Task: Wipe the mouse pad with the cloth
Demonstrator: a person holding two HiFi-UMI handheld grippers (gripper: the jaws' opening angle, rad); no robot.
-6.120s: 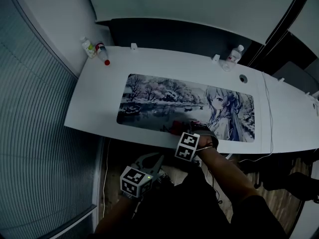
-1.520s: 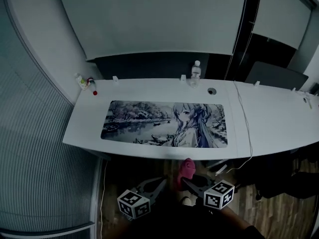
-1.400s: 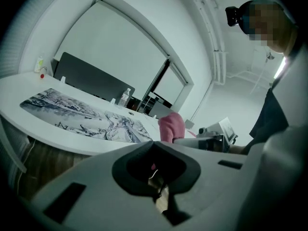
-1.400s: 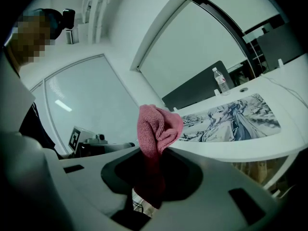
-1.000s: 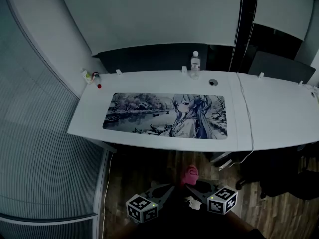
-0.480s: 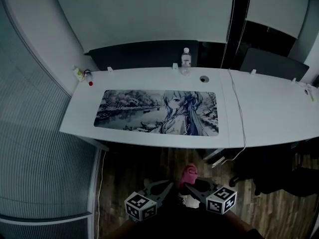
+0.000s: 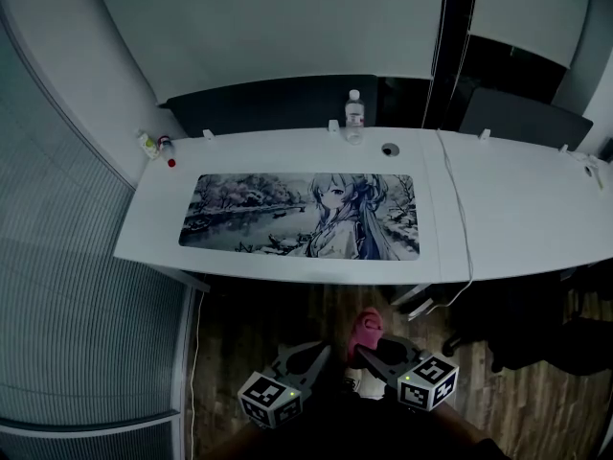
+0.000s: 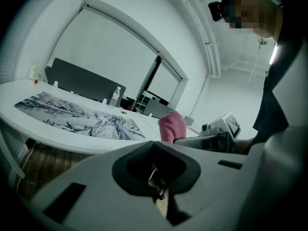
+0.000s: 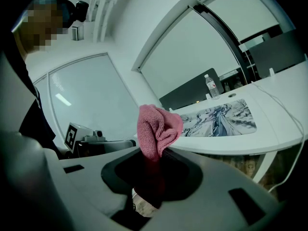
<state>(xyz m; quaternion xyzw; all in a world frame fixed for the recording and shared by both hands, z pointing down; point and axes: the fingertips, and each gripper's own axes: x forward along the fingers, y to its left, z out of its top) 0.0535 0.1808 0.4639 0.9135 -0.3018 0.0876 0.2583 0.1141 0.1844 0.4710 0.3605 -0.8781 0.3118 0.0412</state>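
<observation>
The long mouse pad (image 7: 299,215) with a grey winter scene and a drawn figure lies flat on the white desk (image 7: 153,220). Both grippers hang over the wooden floor, well short of the desk's front edge. My right gripper (image 7: 364,351) is shut on a bunched pink cloth (image 7: 366,328) that sticks up from its jaws. The right gripper view shows the cloth (image 9: 156,129) pinched, with the pad (image 9: 221,115) far beyond. My left gripper (image 7: 320,352) sits beside it, jaws together and holding nothing. In the left gripper view the cloth (image 8: 172,126) shows to the right and the pad (image 8: 82,119) to the left.
A water bottle (image 7: 354,116) stands at the desk's back edge near a cable hole (image 7: 388,149). Small bottles (image 7: 153,145) sit at the far left corner. A white cable (image 7: 460,228) runs down the seam to a second desk (image 7: 536,199). A dark partition (image 7: 268,103) backs the desk.
Six seconds ago the right gripper held the cloth at the pad's front edge; now both grippers are drawn back from the desk. Over the last second they barely move.
</observation>
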